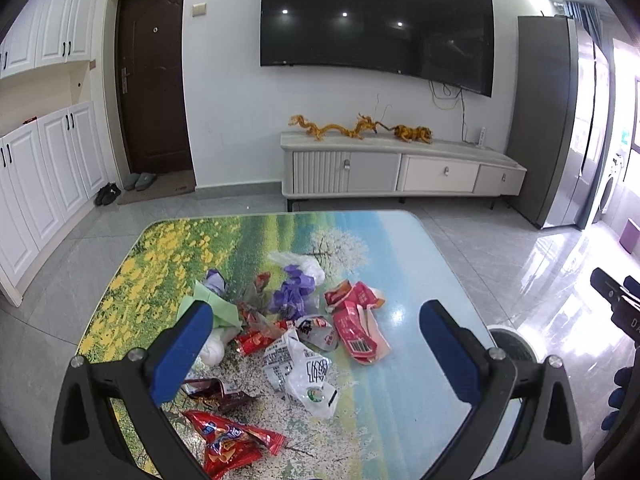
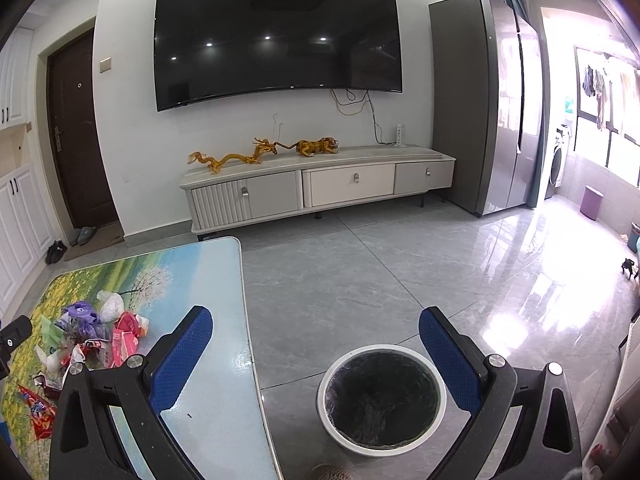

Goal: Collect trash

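A heap of trash lies on the table [image 1: 400, 320] with the landscape print: red wrappers [image 1: 354, 322], a white printed bag [image 1: 304, 372], a purple bag [image 1: 290, 294], green paper [image 1: 216, 304] and a red snack bag [image 1: 230, 444] nearest me. My left gripper [image 1: 316, 348] is open and empty above the heap. My right gripper [image 2: 316, 356] is open and empty, over the table's right edge and the round white bin [image 2: 382, 398] with a black liner on the floor. The heap also shows at left in the right wrist view [image 2: 96, 332].
The bin's rim [image 1: 514, 346] shows just past the table's right edge. A TV cabinet [image 2: 320, 188] with golden figurines stands against the far wall, a grey fridge [image 2: 480, 112] to its right. Grey tile floor [image 2: 380, 272] lies between.
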`<state>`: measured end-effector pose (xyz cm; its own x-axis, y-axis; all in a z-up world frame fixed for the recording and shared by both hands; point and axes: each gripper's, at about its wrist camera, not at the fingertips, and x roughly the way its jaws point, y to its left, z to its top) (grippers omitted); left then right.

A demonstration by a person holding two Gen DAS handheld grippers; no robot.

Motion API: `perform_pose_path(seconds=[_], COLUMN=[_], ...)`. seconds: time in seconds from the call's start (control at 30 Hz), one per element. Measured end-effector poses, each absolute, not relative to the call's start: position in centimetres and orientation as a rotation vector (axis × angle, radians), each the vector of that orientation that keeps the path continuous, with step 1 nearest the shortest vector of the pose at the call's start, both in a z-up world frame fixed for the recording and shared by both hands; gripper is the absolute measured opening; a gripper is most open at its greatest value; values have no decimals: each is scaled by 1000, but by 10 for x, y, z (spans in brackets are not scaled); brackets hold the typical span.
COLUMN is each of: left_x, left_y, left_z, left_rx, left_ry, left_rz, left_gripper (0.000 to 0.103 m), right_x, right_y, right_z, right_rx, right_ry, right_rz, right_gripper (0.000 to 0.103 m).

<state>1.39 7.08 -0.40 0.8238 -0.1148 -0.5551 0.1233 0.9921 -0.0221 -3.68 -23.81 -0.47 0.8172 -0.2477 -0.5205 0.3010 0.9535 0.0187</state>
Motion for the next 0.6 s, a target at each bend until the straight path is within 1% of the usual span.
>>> perform_pose_path(seconds=[0.27, 0.6], left_x=[10, 11], left_y=[74, 89], left_z=[0, 10], left_rx=[-20, -51], left_ry=[545, 547], left_rz=[-176, -236], left_gripper=[103, 103], right_x=[-41, -42], right_y=[-236, -221], right_z=[-1, 8], right_rx=[91, 54], right_ry=[537, 526], right_rz=[-315, -313], right_gripper=[103, 103])
